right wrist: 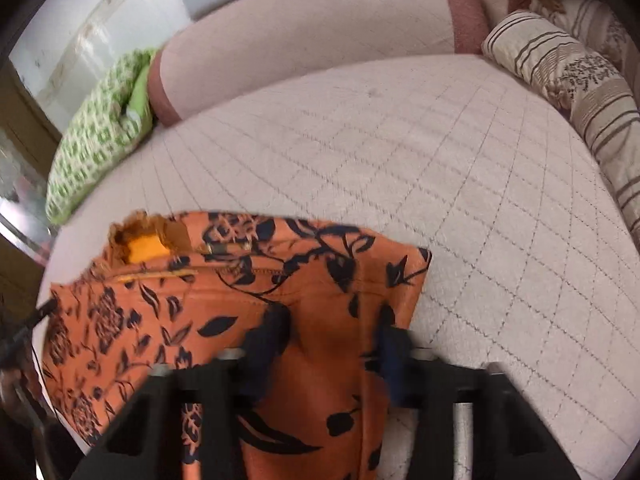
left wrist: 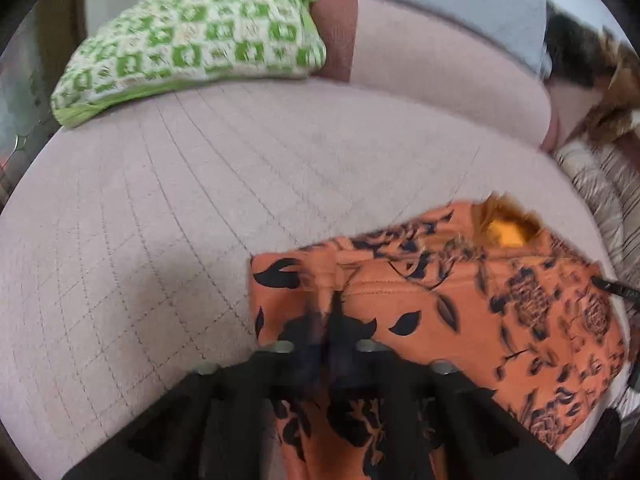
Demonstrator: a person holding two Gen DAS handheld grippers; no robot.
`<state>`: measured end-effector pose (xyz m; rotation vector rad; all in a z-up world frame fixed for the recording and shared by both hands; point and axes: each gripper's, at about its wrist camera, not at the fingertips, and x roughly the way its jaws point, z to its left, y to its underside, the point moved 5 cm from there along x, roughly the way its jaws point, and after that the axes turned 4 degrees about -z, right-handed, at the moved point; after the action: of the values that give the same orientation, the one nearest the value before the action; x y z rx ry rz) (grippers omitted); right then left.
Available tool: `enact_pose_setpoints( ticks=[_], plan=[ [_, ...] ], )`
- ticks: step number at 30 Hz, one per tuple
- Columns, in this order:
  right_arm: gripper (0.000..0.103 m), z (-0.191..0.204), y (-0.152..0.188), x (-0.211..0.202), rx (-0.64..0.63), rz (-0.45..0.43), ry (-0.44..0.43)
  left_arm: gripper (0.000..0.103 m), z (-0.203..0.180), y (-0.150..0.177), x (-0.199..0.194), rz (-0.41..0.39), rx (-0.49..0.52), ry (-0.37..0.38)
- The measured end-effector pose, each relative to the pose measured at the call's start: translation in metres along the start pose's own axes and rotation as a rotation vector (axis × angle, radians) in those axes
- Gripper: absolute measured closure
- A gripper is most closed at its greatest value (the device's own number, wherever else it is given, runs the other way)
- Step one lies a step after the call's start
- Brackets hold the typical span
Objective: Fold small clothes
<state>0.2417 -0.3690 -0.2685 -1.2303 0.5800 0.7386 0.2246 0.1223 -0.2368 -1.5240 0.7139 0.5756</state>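
An orange garment with a black flower print lies flat on the quilted pink bed cover, its yellow-lined neck opening at the far edge. My left gripper is shut, pinching a small raised fold at the garment's left corner. In the right wrist view, my right gripper sits over the garment's right corner. Its blurred fingers stand apart with the cloth lying between them, and I cannot see the pads pressing on it.
A green-and-white checked pillow lies at the bed's far left, and a pink bolster runs along the back. A striped pillow lies along the right side. Bare quilted cover stretches beyond the garment.
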Motion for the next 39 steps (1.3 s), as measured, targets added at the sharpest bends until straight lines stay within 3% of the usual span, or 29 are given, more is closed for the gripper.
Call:
enact_pose_setpoints(
  ticks=[4, 7, 9, 11, 12, 13, 14, 15, 16, 18, 22, 25, 27, 29, 31, 34, 36, 39],
  plan=[
    [0.09, 0.01, -0.011, -0.021, -0.072, -0.061, 0.049, 0.101, -0.003, -0.009, -0.03, -0.141, 0.002, -0.01],
    [0.092, 0.024, -0.027, -0.052, -0.126, -0.185, 0.077, 0.101, -0.007, -0.012, -0.051, -0.231, 0.024, -0.019],
    [0.092, 0.026, -0.036, -0.05, -0.155, -0.234, 0.121, 0.1, -0.005, -0.011, -0.041, -0.221, 0.032, -0.054],
    [0.091, 0.015, -0.037, -0.023, -0.143, -0.222, 0.175, 0.099, 0.005, -0.006, -0.006, -0.124, 0.011, -0.091],
    [0.085, 0.007, -0.035, -0.007, -0.119, -0.184, 0.163, 0.094, 0.009, -0.001, 0.013, -0.054, 0.0, -0.115],
    [0.073, -0.003, -0.03, 0.016, -0.073, -0.096, 0.143, 0.092, 0.012, 0.004, 0.022, -0.022, -0.015, -0.131],
    [0.071, -0.01, -0.026, 0.024, -0.028, -0.062, 0.134, 0.09, 0.012, 0.004, 0.018, -0.046, -0.016, -0.131],
    [0.068, -0.012, -0.028, 0.015, 0.005, -0.118, 0.113, 0.088, 0.01, 0.003, 0.009, -0.07, -0.008, -0.136],
    [0.051, -0.013, -0.029, 0.006, 0.016, -0.15, 0.112, 0.085, 0.01, 0.002, 0.0, -0.091, -0.003, -0.143],
    [0.038, -0.01, -0.032, -0.024, 0.028, -0.228, 0.117, 0.073, 0.011, -0.001, -0.024, -0.138, 0.012, -0.168],
    [0.038, 0.014, -0.019, -0.073, 0.024, -0.268, -0.034, 0.07, 0.002, 0.004, -0.073, -0.207, 0.023, -0.123],
    [0.034, 0.043, 0.002, -0.081, 0.034, -0.197, -0.272, 0.054, -0.02, 0.023, -0.097, -0.229, 0.069, -0.056],
    [0.032, 0.043, 0.014, -0.056, 0.069, -0.106, -0.366, 0.05, -0.032, 0.043, -0.09, -0.188, 0.07, -0.011],
    [0.032, 0.024, 0.027, -0.017, 0.14, -0.031, -0.278, 0.05, -0.032, 0.061, -0.058, -0.093, 0.086, -0.056],
    [0.036, 0.006, 0.028, -0.002, 0.263, -0.027, -0.284, 0.049, -0.032, 0.077, -0.033, 0.011, 0.113, -0.124],
    [0.035, 0.023, 0.01, -0.033, 0.204, -0.094, -0.247, 0.049, -0.041, 0.067, -0.057, -0.069, 0.109, -0.108],
    [0.034, 0.042, -0.003, -0.047, 0.134, -0.115, -0.306, 0.043, -0.051, 0.055, -0.074, -0.121, 0.109, -0.075],
    [0.026, 0.043, -0.03, -0.031, 0.106, -0.14, -0.298, 0.036, -0.058, 0.048, -0.073, -0.161, 0.1, -0.057]
  ],
)
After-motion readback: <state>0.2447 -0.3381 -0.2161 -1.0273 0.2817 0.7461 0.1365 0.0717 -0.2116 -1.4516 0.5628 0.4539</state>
